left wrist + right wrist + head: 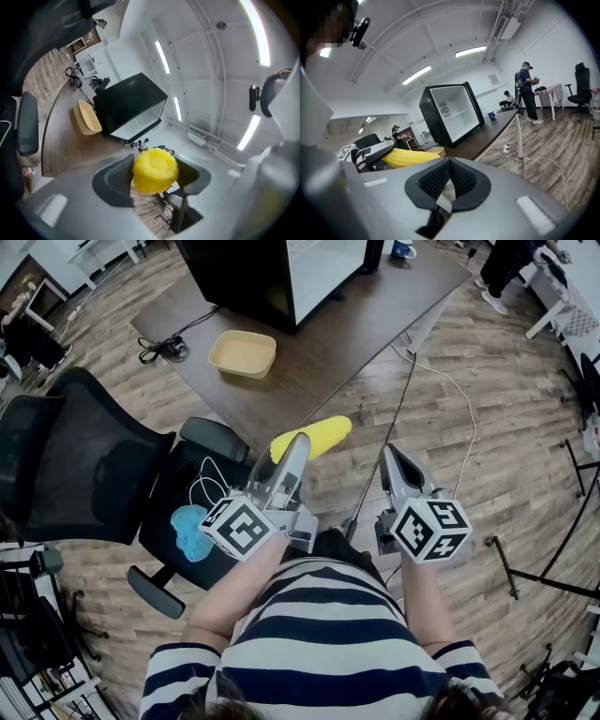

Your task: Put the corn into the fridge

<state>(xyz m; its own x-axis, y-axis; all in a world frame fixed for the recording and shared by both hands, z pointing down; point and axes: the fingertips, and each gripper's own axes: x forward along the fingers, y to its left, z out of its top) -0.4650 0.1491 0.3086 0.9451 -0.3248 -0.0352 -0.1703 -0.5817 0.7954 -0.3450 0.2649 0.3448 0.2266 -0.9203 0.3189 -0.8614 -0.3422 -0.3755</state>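
Here was the left gripper (294,450), jaws clamped on the corn (317,437) and nothing else. The pads had the near end of the cob. The rest stuck out past the tips, its long axis running up and to the right in the head view, just short of the near edge of the table (356,343). The left gripper view caught that cob nearly end-on, a yellow round between the two pads, so it lay close to the line the jaws pointed along. The right gripper (391,458) sat just right of it, jaws pressed together with nothing between them, idle for the moment. And the target? The fridge (246,277) stood on the far part of the table, top centre of the head view, well beyond the corn, its white inside facing the lower right of the frame. Whether a clear door covered that opening, I couldn't tell. A shallow yellow tub (243,353) sat on the table to the fridge's lower left, off the direct line. By my reading, everything turned on this: the fridge lay ahead and slightly left of where the cob's free end pointed. So the left hand, already carrying, was the one placed to push it in lengthwise. The corn was held, not yet stowed.
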